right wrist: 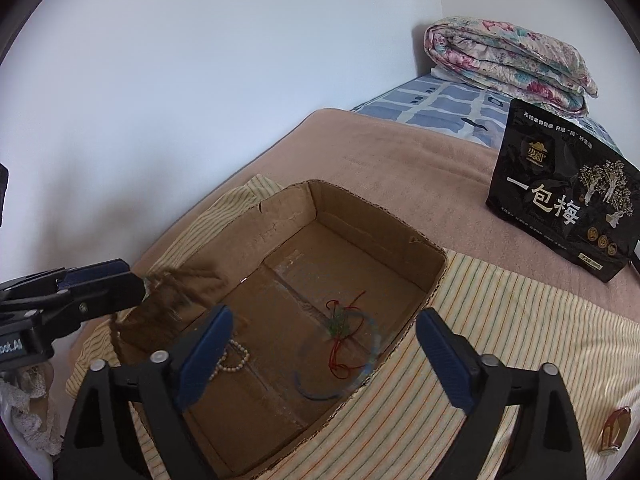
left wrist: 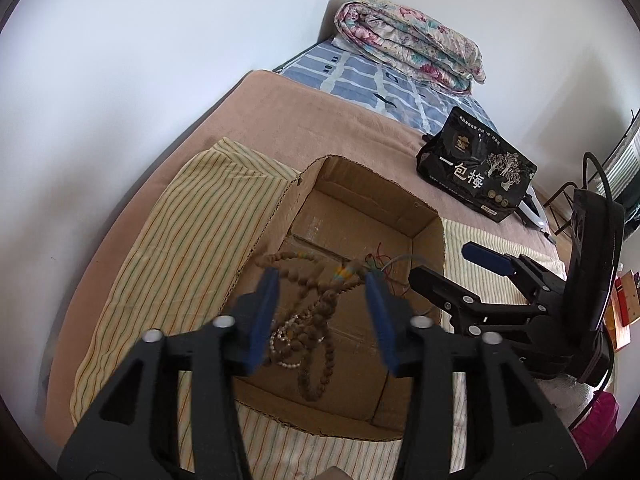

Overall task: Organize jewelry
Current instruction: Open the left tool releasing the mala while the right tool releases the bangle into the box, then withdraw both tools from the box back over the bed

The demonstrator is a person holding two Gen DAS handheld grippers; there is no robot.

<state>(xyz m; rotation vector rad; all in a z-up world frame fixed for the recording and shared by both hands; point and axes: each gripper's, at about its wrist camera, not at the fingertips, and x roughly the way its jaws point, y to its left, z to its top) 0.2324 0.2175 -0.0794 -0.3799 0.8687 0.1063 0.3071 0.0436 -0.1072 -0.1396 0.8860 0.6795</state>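
Note:
An open cardboard box (left wrist: 428,236) (right wrist: 436,264) sits on a striped cloth on the bed. My left gripper (left wrist: 322,284) is open above the box; a brown bead necklace (left wrist: 320,320) is dropping blurred between its fingers. In the right wrist view the left gripper (right wrist: 132,280) shows at the left with the blurred brown beads (right wrist: 176,292) falling beside it. A small pearl bracelet (right wrist: 232,360), a red cord piece (right wrist: 340,320) and a blue ring-like bangle (right wrist: 360,364) lie on the box floor. My right gripper (right wrist: 324,344) is open and empty over the box's near right edge.
A black snack bag (left wrist: 476,168) (right wrist: 560,196) stands on the pink blanket right of the box. A folded floral quilt (left wrist: 408,40) (right wrist: 508,60) lies at the far end. A small amber bottle-like object (right wrist: 616,432) rests on the striped cloth (right wrist: 500,340) at the right.

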